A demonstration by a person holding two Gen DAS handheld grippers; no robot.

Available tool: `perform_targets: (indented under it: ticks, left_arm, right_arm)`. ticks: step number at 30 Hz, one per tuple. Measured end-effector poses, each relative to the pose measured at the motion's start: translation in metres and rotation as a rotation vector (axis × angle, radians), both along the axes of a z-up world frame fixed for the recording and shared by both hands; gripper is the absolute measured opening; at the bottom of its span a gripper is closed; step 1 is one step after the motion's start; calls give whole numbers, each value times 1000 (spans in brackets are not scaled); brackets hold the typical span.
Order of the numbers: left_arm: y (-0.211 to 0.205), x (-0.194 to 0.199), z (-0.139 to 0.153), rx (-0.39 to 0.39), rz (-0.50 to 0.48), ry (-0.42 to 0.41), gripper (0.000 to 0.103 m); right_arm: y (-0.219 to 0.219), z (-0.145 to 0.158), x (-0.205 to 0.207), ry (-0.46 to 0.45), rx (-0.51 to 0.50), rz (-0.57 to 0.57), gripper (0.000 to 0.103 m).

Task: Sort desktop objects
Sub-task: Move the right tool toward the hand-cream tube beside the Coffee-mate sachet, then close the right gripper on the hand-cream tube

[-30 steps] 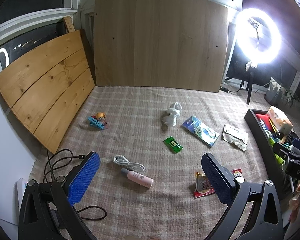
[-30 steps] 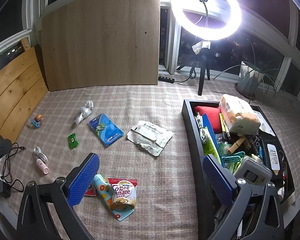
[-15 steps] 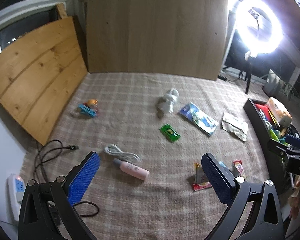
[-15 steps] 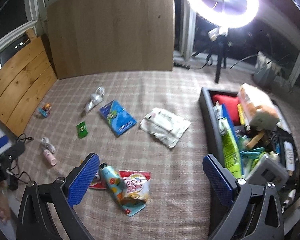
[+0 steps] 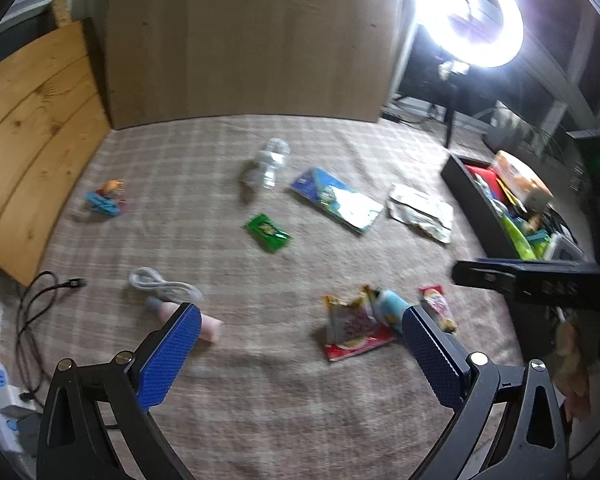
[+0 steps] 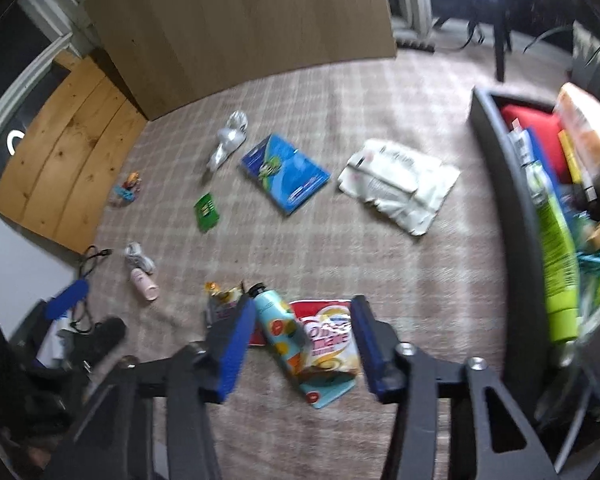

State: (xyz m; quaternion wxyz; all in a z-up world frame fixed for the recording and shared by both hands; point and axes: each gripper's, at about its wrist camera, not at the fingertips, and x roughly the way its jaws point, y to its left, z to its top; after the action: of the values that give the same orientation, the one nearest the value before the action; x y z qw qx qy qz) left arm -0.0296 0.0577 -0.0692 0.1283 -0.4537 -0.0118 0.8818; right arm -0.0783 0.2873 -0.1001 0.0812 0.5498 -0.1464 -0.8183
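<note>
Where the right gripper [image 6: 298, 342] hovers low over the checked cloth [image 6: 340, 92], its blue pads stand apart, released, to either side of a light-blue bottle [image 6: 278, 330] printed with orange slices; whether either pad touches it cannot be determined. That bottle lies across a creamer packet [image 6: 332, 344], with a red-edged snack packet [image 6: 224, 304] just beside its cap. The left gripper [image 5: 300, 354] is likewise spread wide and grasps nothing; its left pad overlaps a pink tube [image 5: 212, 326] in the left wrist view, which lies touching a coiled white cable [image 5: 162, 284]. At the right edge stands a black bin [image 6: 512, 208], crowded with a green tube [image 6: 556, 256], a red item and assorted packets. Further out on the cloth lie a green sachet [image 6: 207, 210], a blue packet [image 6: 286, 172] and a crumpled white wrapper [image 6: 400, 184], well apart from one another. Beyond those rest a clear plastic wad [image 6: 228, 140] and a small toy [image 6: 128, 188] near the wooden boards [image 6: 68, 164]. A ring light [image 5: 480, 20] glares at the far right.
</note>
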Motion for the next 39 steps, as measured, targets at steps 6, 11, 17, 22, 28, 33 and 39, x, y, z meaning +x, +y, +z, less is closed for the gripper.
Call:
perform_targets:
  ticks: [6, 11, 17, 22, 28, 33, 39]
  left_arm:
    - [25, 2, -17, 46, -70, -50, 94]
    - [41, -1, -39, 118, -101, -135, 81]
    - [53, -1, -58, 171, -111, -200, 70]
    - [61, 1, -71, 187, -105, -240, 60]
    - [69, -3, -83, 196, -83, -252, 55]
    - [76, -8, -84, 175, -86, -241, 55]
    - [83, -13, -85, 176, -106, -236, 53]
  right_arm:
    - [-9, -19, -16, -74, -82, 79, 26]
    - [-13, -43, -30, -170, -166, 119, 23]
    - [-13, -56, -38, -228, -198, 135, 21]
    - [-11, -55, -39, -257, -146, 178, 21]
    - [-1, -52, -38, -273, -72, 177, 23]
    - [-1, -52, -41, -268, -164, 195, 23]
    - [-12, -62, -47, -302, -244, 239, 24]
